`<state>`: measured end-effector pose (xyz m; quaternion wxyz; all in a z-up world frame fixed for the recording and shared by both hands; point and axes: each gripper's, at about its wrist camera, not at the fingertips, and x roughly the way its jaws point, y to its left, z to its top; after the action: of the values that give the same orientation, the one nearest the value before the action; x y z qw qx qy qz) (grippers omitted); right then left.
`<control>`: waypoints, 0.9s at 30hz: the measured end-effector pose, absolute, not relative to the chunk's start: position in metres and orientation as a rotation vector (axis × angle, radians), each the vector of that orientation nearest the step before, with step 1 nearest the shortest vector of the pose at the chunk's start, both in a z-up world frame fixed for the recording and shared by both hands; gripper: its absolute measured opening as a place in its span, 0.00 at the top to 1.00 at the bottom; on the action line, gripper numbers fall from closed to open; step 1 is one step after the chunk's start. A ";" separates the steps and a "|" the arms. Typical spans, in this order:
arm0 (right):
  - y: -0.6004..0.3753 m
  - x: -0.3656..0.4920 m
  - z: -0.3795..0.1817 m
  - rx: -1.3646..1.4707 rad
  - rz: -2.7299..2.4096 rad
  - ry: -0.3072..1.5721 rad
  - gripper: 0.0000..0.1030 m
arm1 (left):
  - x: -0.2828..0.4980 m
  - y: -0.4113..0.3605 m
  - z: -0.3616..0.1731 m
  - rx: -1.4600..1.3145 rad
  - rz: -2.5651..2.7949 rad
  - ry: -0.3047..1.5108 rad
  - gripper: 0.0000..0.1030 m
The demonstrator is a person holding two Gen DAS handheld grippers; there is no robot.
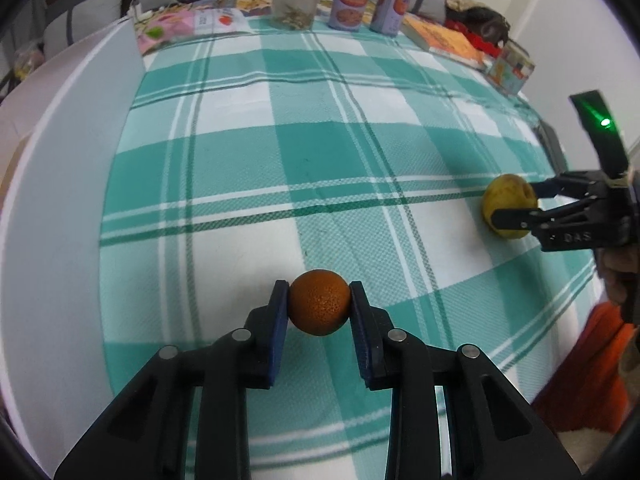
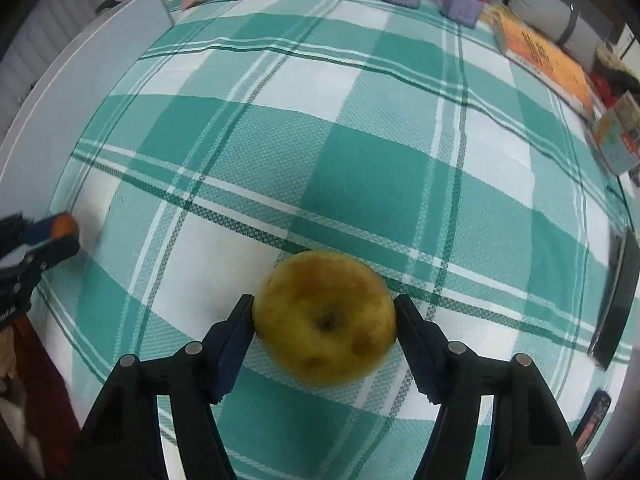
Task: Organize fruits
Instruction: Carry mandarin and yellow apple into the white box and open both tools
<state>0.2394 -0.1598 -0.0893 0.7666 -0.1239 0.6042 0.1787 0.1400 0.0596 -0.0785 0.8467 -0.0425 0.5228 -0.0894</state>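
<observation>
**A:** What is nearest, and what is hard to read?

**B:** The left tongs [image 1: 319, 300] are clamped on a small orange [image 1: 319, 302], blue pads against both its sides, close to the near edge of the table [image 1: 64, 184]. Its underside is hidden, so I cannot tell whether it rests on the checked cloth [image 1: 320, 160] or hangs just above it. Its skin is dark orange, pitted, a little dull.

**A:** And the other fruit?

**B:** The right tongs [image 2: 324, 320] have a yellow apple [image 2: 326, 316] between them, toward the table's right edge. It is blurred. The fingers sit at its sides, but whether they press is unclear. It is yellow-green with brown blotches, its dimple turned toward the camera.

**A:** Farther back?

**B:** Along the far edge stand a clear jar [image 1: 297, 0] with a dark lid and two labelled cans [image 1: 352, 3]; their print is too small to read. An orange book [image 1: 448, 40] lies at the far right corner, and a dark flat thing at the right edge is cut off.
</observation>
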 end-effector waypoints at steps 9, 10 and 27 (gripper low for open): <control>-0.078 0.222 0.039 -0.067 0.670 1.112 0.34 | 0.097 0.153 0.044 -0.264 -0.183 0.896 0.71; -0.053 0.219 0.054 -0.074 0.724 1.091 0.34 | 0.094 0.175 0.060 -0.278 -0.156 0.872 0.71; 0.300 0.186 -0.022 -0.649 0.999 1.194 0.34 | 0.171 0.402 -0.058 -0.408 0.325 1.153 0.71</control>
<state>0.1860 0.3002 -0.0222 0.6649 -0.2875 0.5287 0.4425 0.1706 0.4021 -0.0576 0.8063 -0.1909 0.5389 0.1519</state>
